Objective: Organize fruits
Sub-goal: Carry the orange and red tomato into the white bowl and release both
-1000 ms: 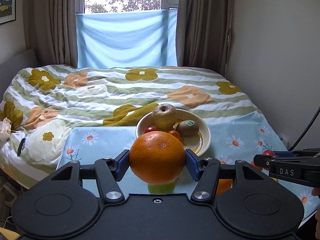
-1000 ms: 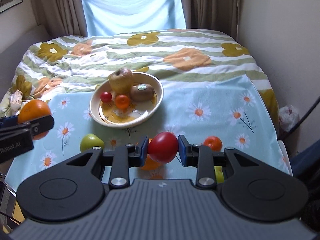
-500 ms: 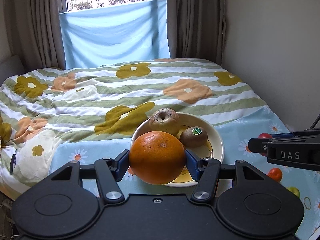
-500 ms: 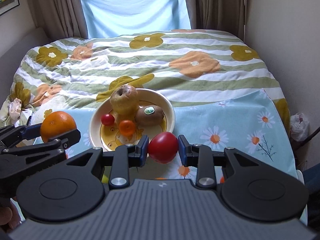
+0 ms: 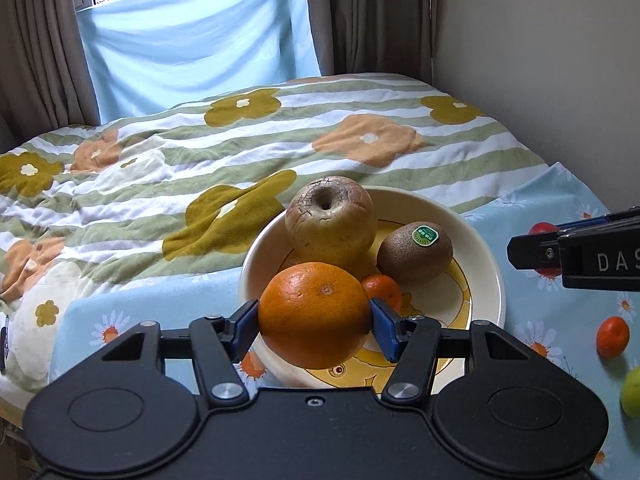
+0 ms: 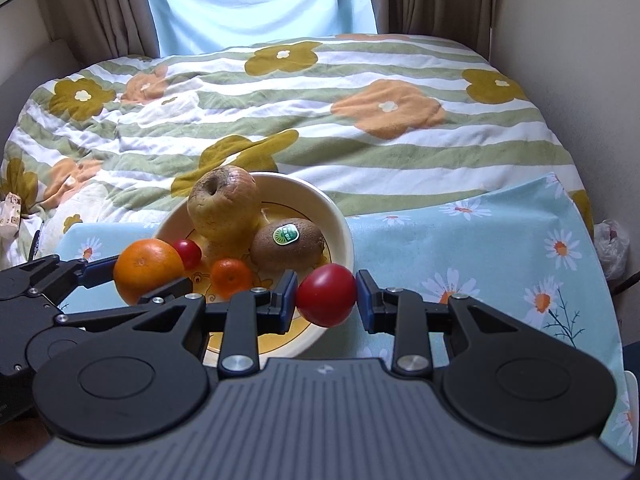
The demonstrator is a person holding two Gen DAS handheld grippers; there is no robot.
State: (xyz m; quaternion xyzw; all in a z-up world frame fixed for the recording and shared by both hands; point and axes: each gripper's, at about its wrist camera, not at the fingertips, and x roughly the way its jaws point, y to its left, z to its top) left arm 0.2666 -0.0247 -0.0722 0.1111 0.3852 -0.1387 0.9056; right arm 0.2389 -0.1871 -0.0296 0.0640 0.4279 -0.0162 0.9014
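My left gripper (image 5: 314, 320) is shut on a large orange (image 5: 314, 314) and holds it over the near left rim of the cream bowl (image 5: 486, 276). The bowl holds a wrinkled apple (image 5: 332, 224), a kiwi with a green sticker (image 5: 414, 254) and a small tangerine (image 5: 382, 290). My right gripper (image 6: 326, 300) is shut on a red tomato (image 6: 326, 300) over the bowl's (image 6: 340, 224) near right rim. A small red cherry tomato (image 6: 187, 251) also lies in the bowl. The left gripper with the orange (image 6: 147, 270) shows at the left of the right wrist view.
The bowl stands on a light blue daisy cloth (image 6: 480, 240) on a bed with a flowered striped quilt (image 6: 320, 112). A tangerine (image 5: 612, 337) and a green fruit (image 5: 632, 394) lie on the cloth to the right. A wall (image 5: 540, 60) runs along the right.
Both grippers have moved forward toward the bowl with their fruit still held. The orange and the tomato are now over the bowl's near rim.
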